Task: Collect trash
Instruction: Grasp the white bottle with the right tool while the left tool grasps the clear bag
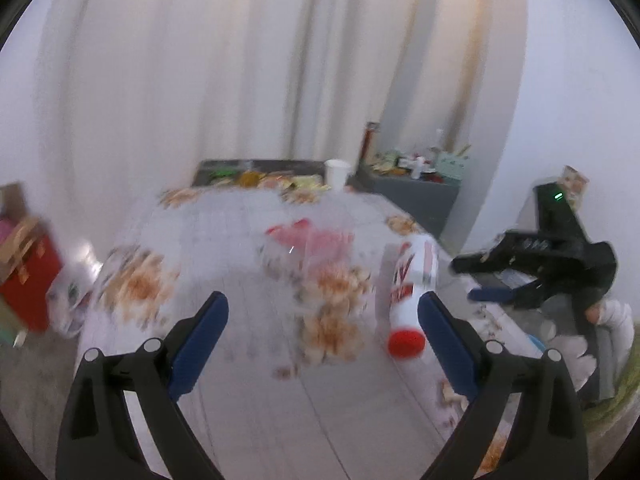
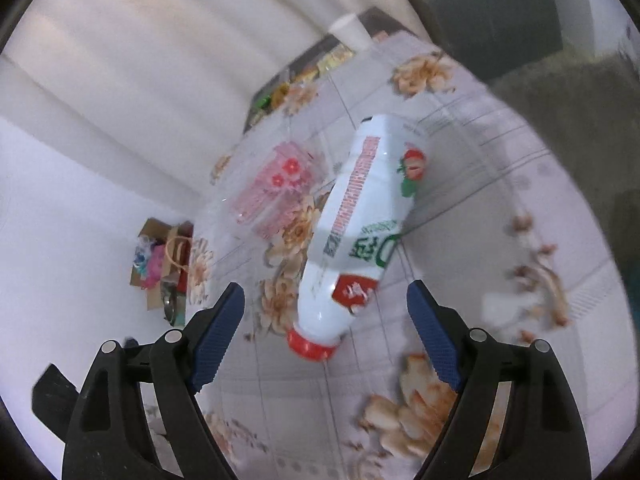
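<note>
A white plastic bottle [image 2: 360, 216] with a red cap lies on its side on the flowered tablecloth [image 2: 480, 200]. My right gripper [image 2: 325, 286] is open over it. The cap end shows between the spread fingers, and neither pad touches it. Left of the bottle lies a clear plastic box [image 2: 276, 188] with a pink pattern. In the left wrist view my left gripper [image 1: 323, 298] is open and holds nothing. There the bottle [image 1: 414, 276] lies beside its right fingertip, and the clear box [image 1: 308, 240] sits farther ahead. The right gripper [image 1: 468, 280] hangs at the table's right edge.
A white paper cup [image 1: 337, 174] and snack packets [image 1: 272, 178] stand at the table's far end. A grey side table [image 1: 416, 196] with clutter is behind on the right. A red box [image 1: 24, 272] and an open cardboard box [image 2: 160, 264] sit on the floor at left.
</note>
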`<state>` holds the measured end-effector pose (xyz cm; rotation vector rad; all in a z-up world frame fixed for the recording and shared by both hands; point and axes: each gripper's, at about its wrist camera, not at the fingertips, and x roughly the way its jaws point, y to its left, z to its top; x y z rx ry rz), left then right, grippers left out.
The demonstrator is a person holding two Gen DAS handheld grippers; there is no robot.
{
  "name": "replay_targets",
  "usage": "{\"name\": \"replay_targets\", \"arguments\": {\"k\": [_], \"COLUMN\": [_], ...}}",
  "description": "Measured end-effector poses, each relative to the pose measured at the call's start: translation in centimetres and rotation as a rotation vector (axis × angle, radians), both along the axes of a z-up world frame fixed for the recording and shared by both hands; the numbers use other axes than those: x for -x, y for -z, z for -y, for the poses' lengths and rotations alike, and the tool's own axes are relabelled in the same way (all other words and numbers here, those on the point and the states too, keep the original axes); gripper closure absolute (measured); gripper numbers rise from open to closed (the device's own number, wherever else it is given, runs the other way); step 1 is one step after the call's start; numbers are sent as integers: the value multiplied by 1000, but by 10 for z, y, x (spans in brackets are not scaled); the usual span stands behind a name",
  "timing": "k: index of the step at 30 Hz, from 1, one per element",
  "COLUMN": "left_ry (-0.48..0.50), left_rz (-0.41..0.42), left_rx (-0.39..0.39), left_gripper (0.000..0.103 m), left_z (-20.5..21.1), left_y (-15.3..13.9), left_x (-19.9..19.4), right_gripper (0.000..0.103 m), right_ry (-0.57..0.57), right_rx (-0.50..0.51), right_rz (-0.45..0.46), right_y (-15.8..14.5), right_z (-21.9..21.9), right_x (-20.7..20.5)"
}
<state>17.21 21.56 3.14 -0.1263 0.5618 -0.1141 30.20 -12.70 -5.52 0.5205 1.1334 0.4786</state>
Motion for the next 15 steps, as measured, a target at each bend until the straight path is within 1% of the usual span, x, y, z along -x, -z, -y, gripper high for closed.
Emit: {"name": "replay_targets", "arguments": {"k": [4, 5, 7, 8, 11, 13, 15], "left_ry": [71, 79, 105, 124, 136, 125, 166], "left_rz": [4, 0, 9, 1, -30, -38, -41], "left_rx": [11, 8, 2, 3, -10, -51, -74], "left_gripper": [10, 10, 10, 9, 10, 10, 10], "left_z": [-7, -6, -6, -6, -4, -1, 6], "left_y": [5, 5, 7, 8, 13, 15, 17], "left_x": [-56, -65, -92, -104, -133, -148, -154], "right_gripper": [24, 24, 24, 24, 24, 24, 24], "right_ry": [48, 56, 60, 58, 56, 60, 61], "right_rx": [23, 25, 37, 43, 59, 69, 68], "right_rz": [-33, -41, -47, -49, -63, -66, -69], "right_y": [10, 11, 8, 12, 17, 19, 23], "right_z": [-7, -9, -15, -19, -25, -27, -29], "right_x": [-9, -11, -6, -11, -19, -25, -30]}}
